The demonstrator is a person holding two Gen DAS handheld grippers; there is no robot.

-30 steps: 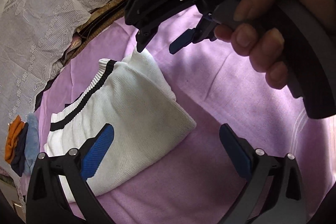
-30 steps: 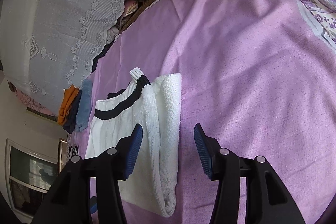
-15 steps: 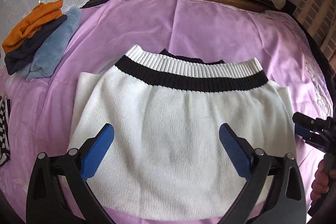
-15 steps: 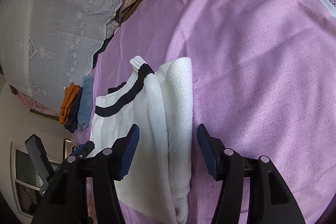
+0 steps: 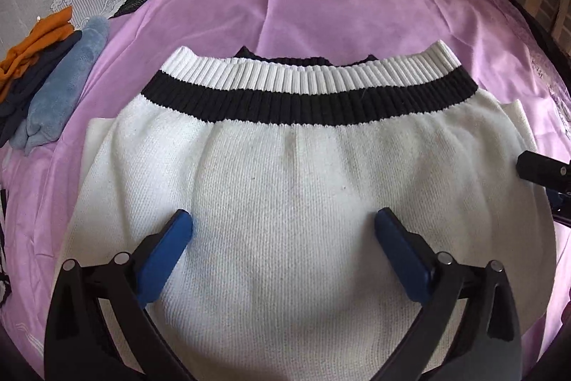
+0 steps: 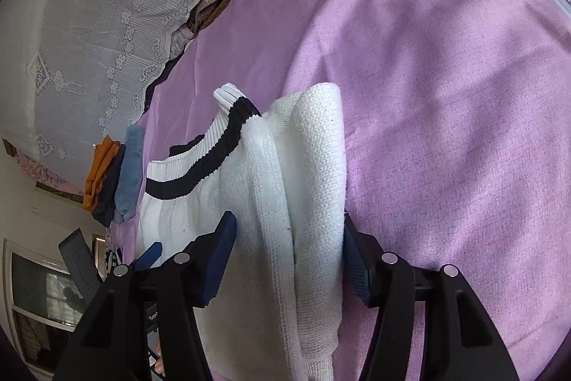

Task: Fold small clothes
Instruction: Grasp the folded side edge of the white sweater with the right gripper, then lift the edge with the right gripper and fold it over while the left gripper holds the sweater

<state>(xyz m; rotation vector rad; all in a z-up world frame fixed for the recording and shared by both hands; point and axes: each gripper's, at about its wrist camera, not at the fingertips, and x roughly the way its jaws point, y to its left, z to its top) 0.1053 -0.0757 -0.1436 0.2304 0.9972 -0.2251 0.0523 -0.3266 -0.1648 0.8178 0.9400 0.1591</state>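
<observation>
Lilac woven bedspread (image 5: pixel 349 9) covers the whole work surface, creased in soft ridges, and a white lace curtain (image 6: pixel 92 24) hangs along its far edge. On the middle of that cloth lies the white knitted sweater with a ribbed black-and-white hem band (image 5: pixel 296 174), spread flat with the band turned away from the left wrist camera and its sides folded inward; a sliver of dark fabric peeks out beyond the band. In the right wrist view the same sweater (image 6: pixel 249 188) shows its folded-in side as a thick doubled roll of knit.

Next in size, the left gripper (image 5: pixel 283 231) hangs over the sweater's near half, its blue-padded fingers (image 5: pixel 164 256) spread wide apart with nothing between them. The right gripper (image 6: pixel 287 238) is at the garment's right edge, jaws apart and straddling the doubled roll; the knit fills the gap and hides part of one pad, so whether the pads press it cannot be told.

Smallest, a little stack of folded orange, navy and pale-blue clothes (image 5: pixel 46 70) sits at the far left of the bedspread, well apart from the sweater.
</observation>
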